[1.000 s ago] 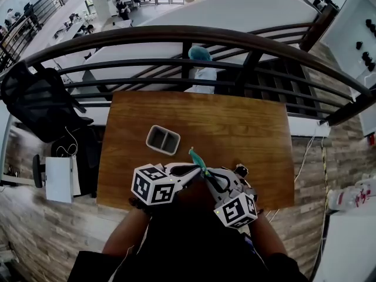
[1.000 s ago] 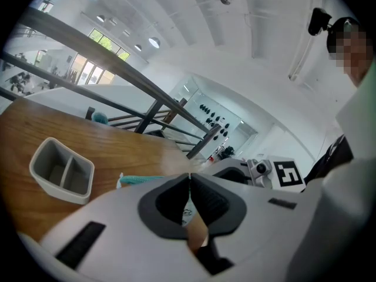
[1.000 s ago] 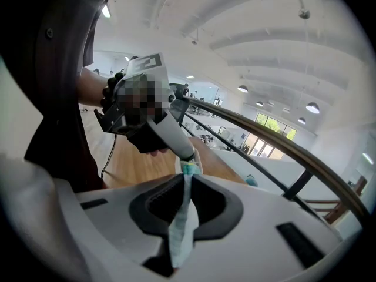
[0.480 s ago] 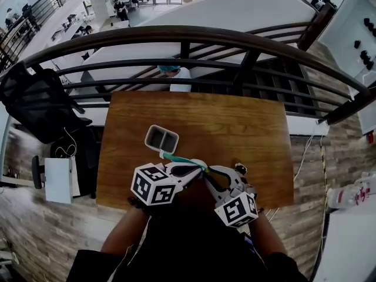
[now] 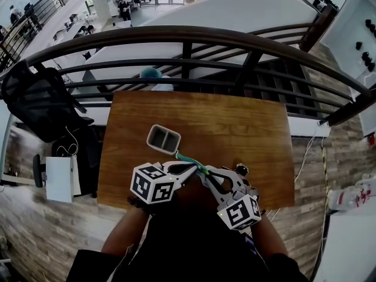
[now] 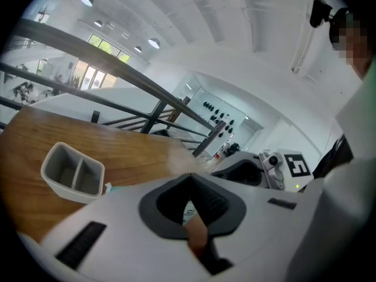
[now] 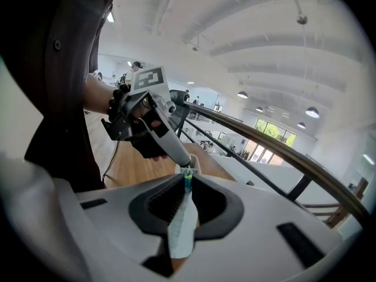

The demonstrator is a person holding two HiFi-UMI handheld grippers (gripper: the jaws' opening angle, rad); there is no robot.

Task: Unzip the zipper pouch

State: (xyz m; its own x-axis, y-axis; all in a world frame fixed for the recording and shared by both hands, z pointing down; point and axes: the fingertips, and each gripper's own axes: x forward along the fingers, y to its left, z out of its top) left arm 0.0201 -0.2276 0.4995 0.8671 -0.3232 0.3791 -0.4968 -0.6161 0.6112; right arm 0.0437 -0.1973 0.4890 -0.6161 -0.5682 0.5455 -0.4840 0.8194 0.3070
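Pouch, light, limp and thin, hangs above the table. The left gripper pinches one end. The right gripper, jaws just closing, pinches its cloth. Better hold, by judgement: the zipper tab.

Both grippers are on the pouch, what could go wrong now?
The right gripper has just been closing on the pouch; a loose pinch could slip when pulled. The left gripper is shut on it near the table's front edge, so a dropped pouch might fall off. Its teal end could nudge the gray bin.
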